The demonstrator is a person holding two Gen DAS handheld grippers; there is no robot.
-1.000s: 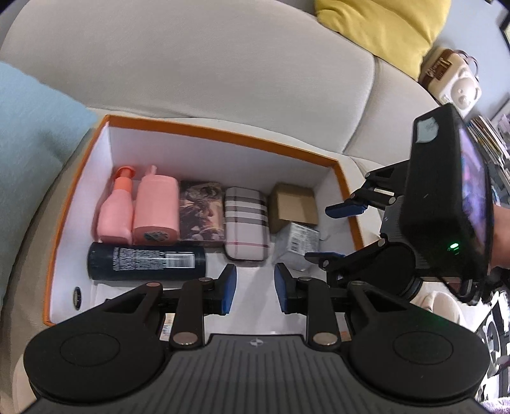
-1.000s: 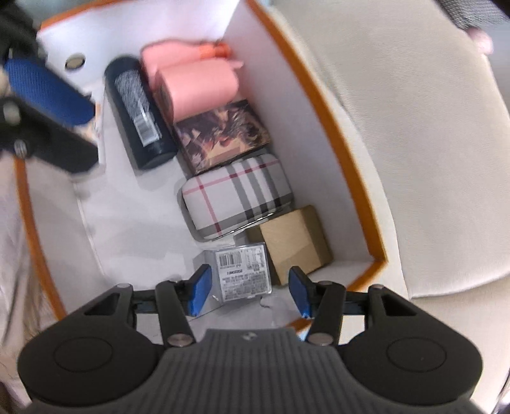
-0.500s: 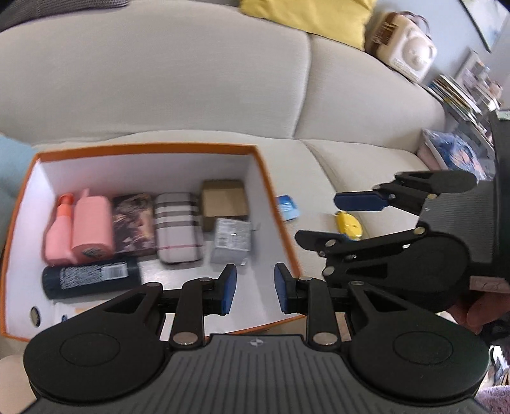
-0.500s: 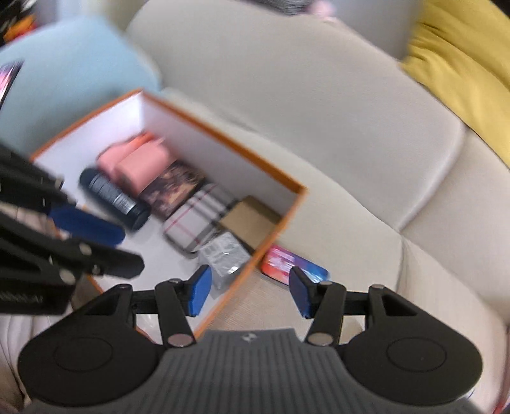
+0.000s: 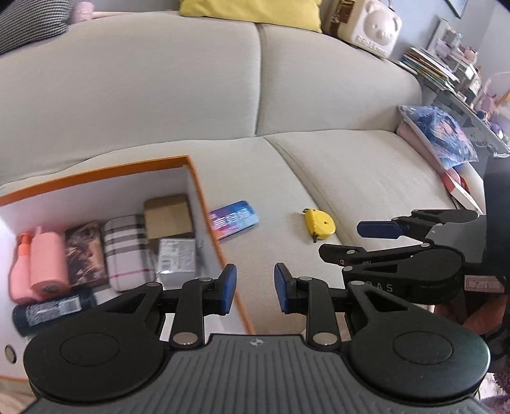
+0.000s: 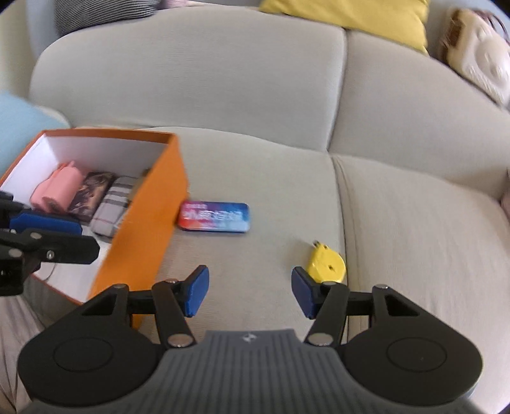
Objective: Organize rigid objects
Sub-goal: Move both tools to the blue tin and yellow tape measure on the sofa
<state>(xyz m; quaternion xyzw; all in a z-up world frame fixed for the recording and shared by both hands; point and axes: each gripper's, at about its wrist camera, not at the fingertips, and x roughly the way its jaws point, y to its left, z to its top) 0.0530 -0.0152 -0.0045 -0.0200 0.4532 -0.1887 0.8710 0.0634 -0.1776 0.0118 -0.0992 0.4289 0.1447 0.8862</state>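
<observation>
An orange box (image 5: pixel 191 178) with white inside sits on the sofa seat at the left. It holds pink bottles (image 5: pixel 41 264), a dark bottle (image 5: pixel 47 312), a plaid case (image 5: pixel 124 251), a cardboard box (image 5: pixel 167 216) and a wrapped grey packet (image 5: pixel 177 259). A red-and-blue tin (image 6: pixel 215 216) lies just right of the box wall (image 6: pixel 149 207). A yellow tape measure (image 6: pixel 326 264) lies further right, close to my right gripper (image 6: pixel 251 291), whose jaws are opening with nothing between them. My left gripper (image 5: pixel 255 288) hovers over the box's right edge, narrowly open and empty.
The grey sofa back rises behind. A yellow cushion (image 5: pixel 255 12) and a bear-shaped case (image 5: pixel 366 25) sit on top of it. A blue printed bag (image 5: pixel 440 137) and stacked books (image 5: pixel 430 63) are at the far right. A light blue cushion (image 6: pixel 19 124) lies left of the box.
Both grippers pulled away from inside the box and swung right over the sofa seat. The right one rolled upright and its jaws widened. The tin and tape measure came into view.
</observation>
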